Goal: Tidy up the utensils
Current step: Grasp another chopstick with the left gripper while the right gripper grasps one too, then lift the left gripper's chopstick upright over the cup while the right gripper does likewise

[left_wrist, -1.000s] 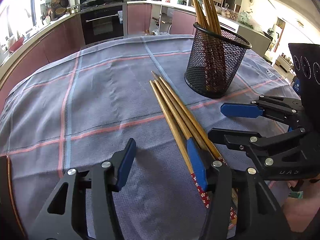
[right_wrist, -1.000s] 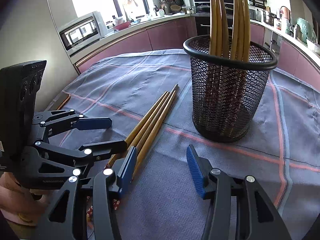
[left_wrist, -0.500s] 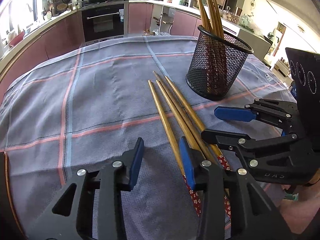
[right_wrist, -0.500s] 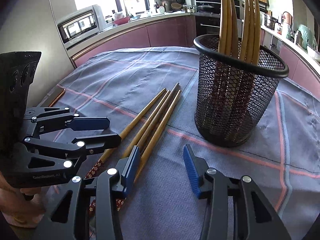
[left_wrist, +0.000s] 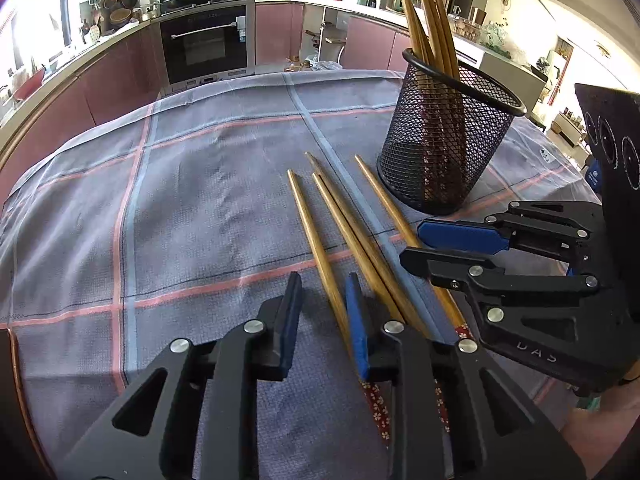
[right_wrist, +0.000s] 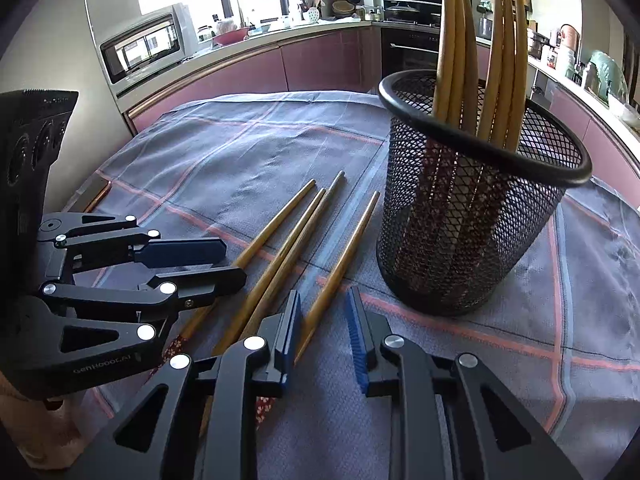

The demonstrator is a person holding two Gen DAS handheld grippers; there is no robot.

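Left gripper [left_wrist: 325,316]: jaws apart with a clear gap between the blue pads, nothing clamped; it sits low over the near part of the table, and its right pad lies just beside the leftmost chopstick.
Right gripper [right_wrist: 323,332]: jaws likewise parted, nothing between them; its left pad sits over the thick end of the rightmost chopstick, but whether it touches cannot be told.
Gripper positions: side by side at the near end of the loose chopsticks, each visible in the other's camera, left [right_wrist: 192,260] and right [left_wrist: 436,248].
Loose chopsticks [left_wrist: 348,224]: four wooden sticks lying flat on the cloth, tips pointing away toward the holder, fanned slightly apart at the tips; the two middle ones touch along their length, the outer two lie a little apart. Their thick ends carry a red floral pattern and run under the grippers.
Mesh holder [left_wrist: 444,148]: black wire cup standing upright on the cloth, beyond and to the right of the loose sticks, near their tips but not touching.
Chopsticks in holder [right_wrist: 476,52]: several wooden sticks standing tips up, leaning against the rim.
Tablecloth [left_wrist: 180,200]: grey-blue with pink and pale blue lines, covering the table.
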